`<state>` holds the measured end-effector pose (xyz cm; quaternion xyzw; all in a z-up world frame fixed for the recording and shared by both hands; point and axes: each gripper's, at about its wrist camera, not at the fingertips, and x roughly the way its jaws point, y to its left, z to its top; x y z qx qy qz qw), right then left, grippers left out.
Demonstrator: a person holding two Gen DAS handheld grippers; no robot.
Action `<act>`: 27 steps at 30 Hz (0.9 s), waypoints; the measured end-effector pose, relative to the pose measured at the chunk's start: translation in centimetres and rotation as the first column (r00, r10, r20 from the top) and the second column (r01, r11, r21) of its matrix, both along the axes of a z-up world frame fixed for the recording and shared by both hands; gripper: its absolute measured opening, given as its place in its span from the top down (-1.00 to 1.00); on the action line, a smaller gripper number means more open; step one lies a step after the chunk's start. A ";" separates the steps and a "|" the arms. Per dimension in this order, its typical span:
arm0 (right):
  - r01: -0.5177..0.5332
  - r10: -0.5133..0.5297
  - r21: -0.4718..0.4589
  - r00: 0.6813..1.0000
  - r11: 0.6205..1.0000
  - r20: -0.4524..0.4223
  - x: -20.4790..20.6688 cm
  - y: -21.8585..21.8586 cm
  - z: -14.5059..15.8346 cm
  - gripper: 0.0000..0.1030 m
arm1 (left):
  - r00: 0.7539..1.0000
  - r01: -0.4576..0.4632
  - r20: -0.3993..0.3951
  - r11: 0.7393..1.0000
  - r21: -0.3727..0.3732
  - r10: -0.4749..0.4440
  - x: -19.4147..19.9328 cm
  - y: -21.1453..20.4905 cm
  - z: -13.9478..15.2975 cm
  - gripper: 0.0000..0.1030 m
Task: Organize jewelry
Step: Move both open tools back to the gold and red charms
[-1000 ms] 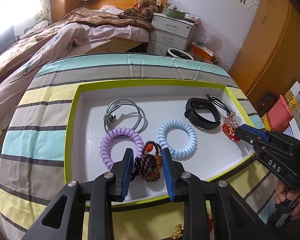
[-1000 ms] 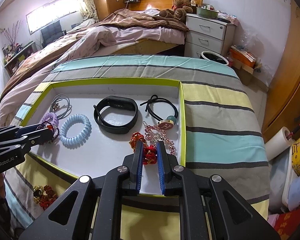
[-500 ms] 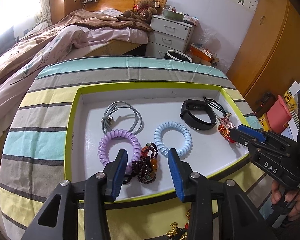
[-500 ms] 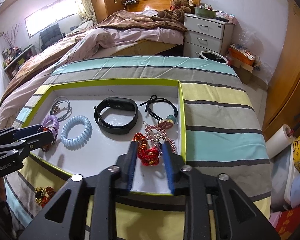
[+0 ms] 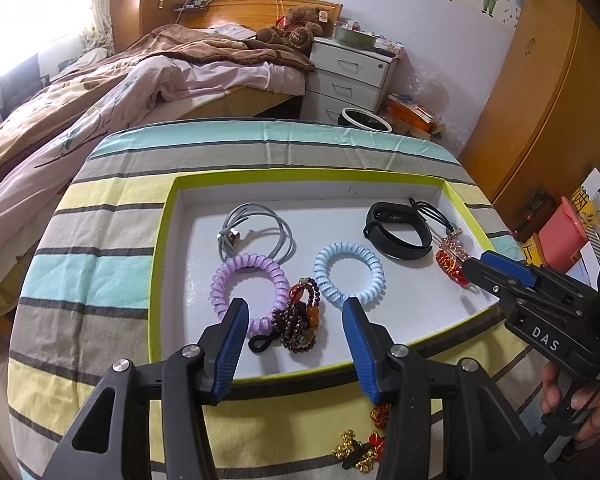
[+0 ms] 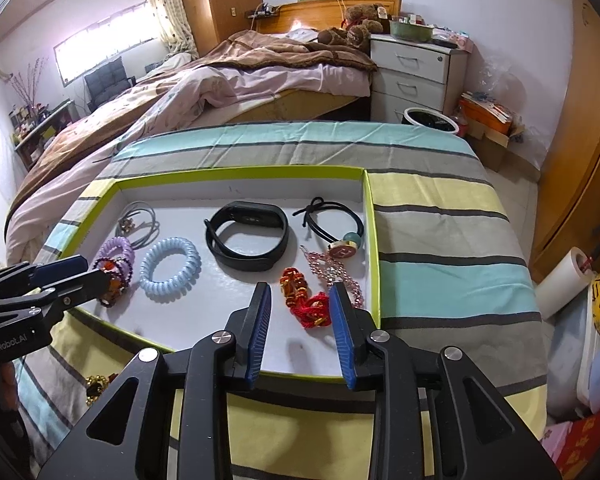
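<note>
A white tray with a green rim (image 5: 156, 264) lies on the striped cloth. In it my left gripper (image 5: 294, 308) is opening over a dark bead bracelet (image 5: 300, 320), and its pads stand clear of the beads. A purple coil tie (image 5: 246, 280) and a blue coil tie (image 5: 350, 272) flank the bracelet. My right gripper (image 6: 300, 294) is also opening, and a red knotted bracelet (image 6: 306, 304) lies loose between its jaws near the tray's right rim (image 6: 374, 264). A black wristband (image 6: 246, 240), a black hair tie with a charm (image 6: 332, 224) and a pink crystal piece (image 6: 332, 276) lie beyond.
A grey cord loop (image 5: 256, 228) lies at the tray's back left. Gold and red charms (image 5: 360, 448) rest on the cloth in front of the tray. A hand (image 5: 580, 400) holds the right gripper's handle. A bed, a white nightstand (image 5: 352, 76) and wooden wardrobes surround the table.
Both grippers have opened wide. The left let go of the bead bracelet and the right let go of the red bracelet; both pieces now lie in the tray.
</note>
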<state>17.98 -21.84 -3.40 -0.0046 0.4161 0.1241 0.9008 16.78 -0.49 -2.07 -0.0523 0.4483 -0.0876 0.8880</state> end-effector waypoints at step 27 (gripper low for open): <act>-0.067 0.061 0.073 0.995 0.995 0.081 -6.9 2.0 1.1 0.11 | 0.998 -0.044 0.049 0.997 -0.061 0.047 -8.7 3.4 0.8 -0.07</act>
